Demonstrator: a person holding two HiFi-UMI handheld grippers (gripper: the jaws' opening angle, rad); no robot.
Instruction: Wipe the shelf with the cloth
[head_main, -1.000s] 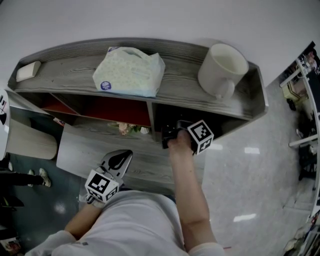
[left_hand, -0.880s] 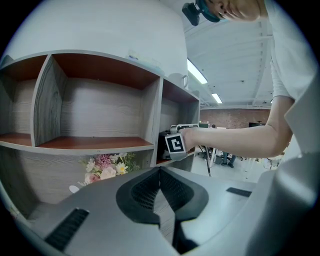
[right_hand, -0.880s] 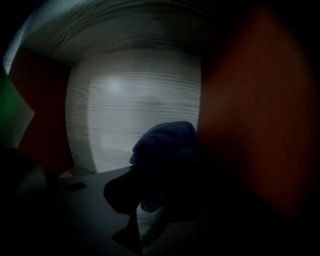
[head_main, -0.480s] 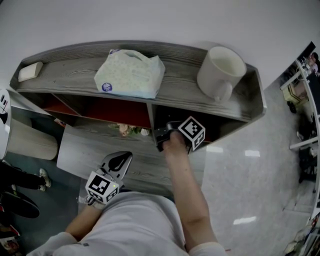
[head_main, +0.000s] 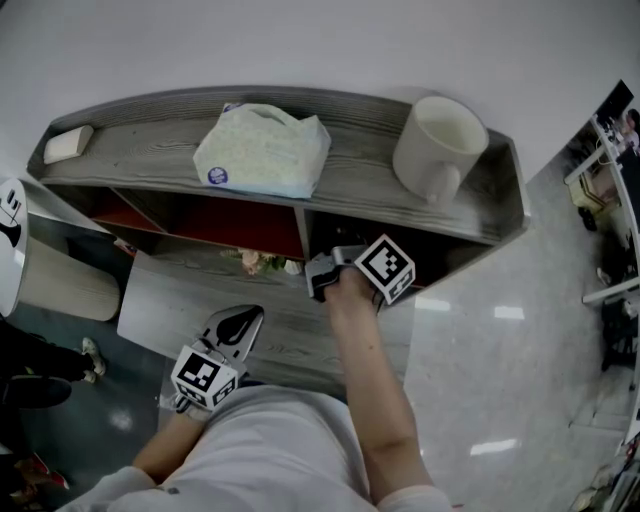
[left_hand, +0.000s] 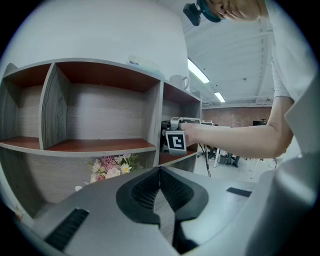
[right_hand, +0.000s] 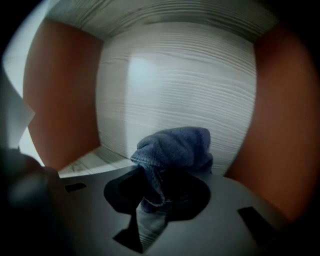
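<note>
Right gripper view shows me the right gripper (right_hand: 150, 202) clamped on the dark blue terry cloth (right_hand: 175, 147). A twisted tail of the cloth is pinched between the two jaws, and the rest bunches into a lump just ahead of and above the tips. Beyond the lump stands the back panel of the grey wood-grain shelf unit (right_hand: 175, 80), with red-brown side walls to the left and right of the jaws. I cannot tell whether the cloth touches that panel.

In the left gripper view, the left gripper (left_hand: 160, 175) has its jaws closed together with nothing between them. Ahead of its tips and up to the right, the right gripper reaches into the unit's right-hand compartment. Just above the left jaw, on the lower level, sits a small bunch of pink and white flowers (left_hand: 111, 167).

The head view shows the top board, well above both pairs of jaws. On it lie a soft white tissue pack (head_main: 262, 152), a white ceramic mug (head_main: 440, 145) and a small pale block (head_main: 68, 145). The pack carries a round blue label whose print is too small to read. The only marks I can make out are the black-and-white square patterns on the grippers' cubes.
</note>
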